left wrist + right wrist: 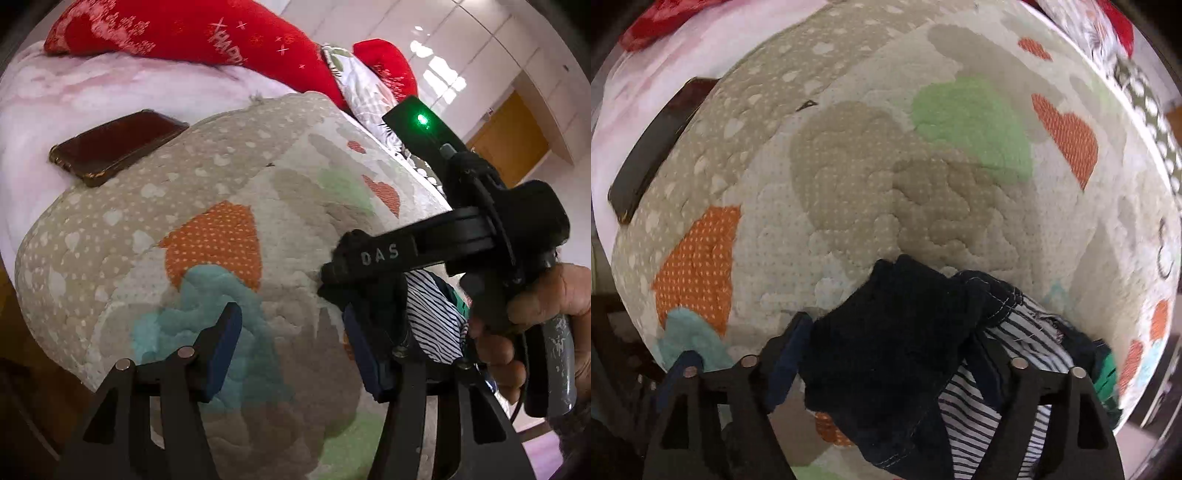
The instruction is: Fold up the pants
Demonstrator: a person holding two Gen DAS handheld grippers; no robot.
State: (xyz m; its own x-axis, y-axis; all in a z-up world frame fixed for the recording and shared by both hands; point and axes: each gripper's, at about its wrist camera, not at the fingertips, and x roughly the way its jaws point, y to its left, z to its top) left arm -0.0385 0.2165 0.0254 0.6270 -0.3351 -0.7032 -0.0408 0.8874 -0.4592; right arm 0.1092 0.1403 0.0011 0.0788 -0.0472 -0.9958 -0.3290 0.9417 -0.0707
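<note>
Dark navy pants (894, 332) with a striped lining (990, 413) lie bunched on a patchwork quilt (886, 166). My right gripper (886, 362) points down over them, jaws wide, and the cloth fills the gap between its fingers. The left pad shows beside the cloth; the right pad is hidden under it. In the left wrist view a hand (535, 306) holds the right gripper's handle at the right, with the striped cloth (432, 325) below it. My left gripper (295, 354) stands open over the bare quilt (221, 184), nothing between its blue pads (225, 350).
A phone in a dark case (118, 147) lies at the quilt's far left edge on a pink sheet (74, 96). Red pillows (192, 33) and a patterned pillow (358, 85) sit at the back. A wooden door (513, 140) is beyond the bed.
</note>
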